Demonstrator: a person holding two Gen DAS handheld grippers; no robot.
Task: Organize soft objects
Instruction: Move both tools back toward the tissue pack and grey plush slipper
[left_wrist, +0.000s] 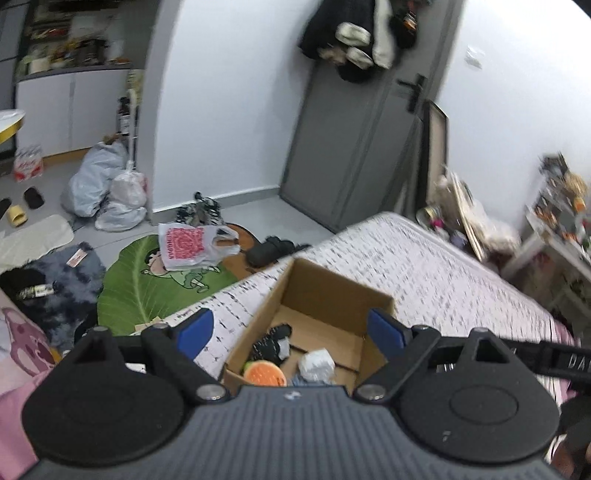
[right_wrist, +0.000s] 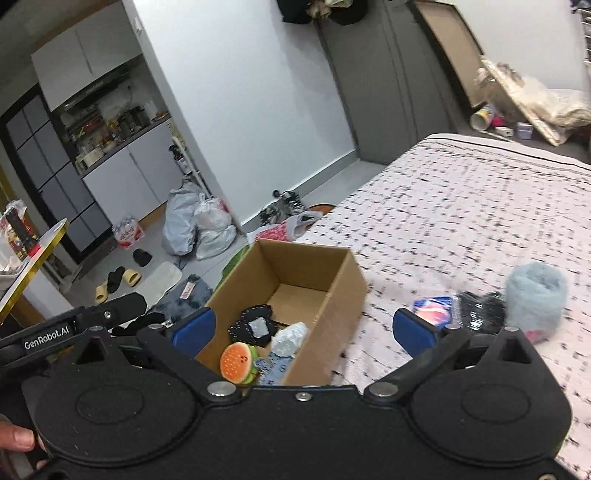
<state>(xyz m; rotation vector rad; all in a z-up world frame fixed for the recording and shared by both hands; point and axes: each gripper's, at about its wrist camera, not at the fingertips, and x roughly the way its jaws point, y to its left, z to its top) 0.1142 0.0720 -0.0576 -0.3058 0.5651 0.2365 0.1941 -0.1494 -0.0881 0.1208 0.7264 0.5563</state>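
Patterned bed (right_wrist: 461, 206) — cluttered, perhaps tiled floor (left_wrist: 255, 208)

A grey door (left_wrist: 354, 147) stands at the far wall with dark clothes (left_wrist: 354, 37) hung on top. On the floor to the left lie a green leaf-shaped rug (left_wrist: 147, 284), filled plastic bags (left_wrist: 107, 188) and slippers (right_wrist: 120, 278).

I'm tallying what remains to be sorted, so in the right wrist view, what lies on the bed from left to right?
Open brown cardboard box → small blue-and-pink packet → black sparkly item → fluffy light-blue plush roll.
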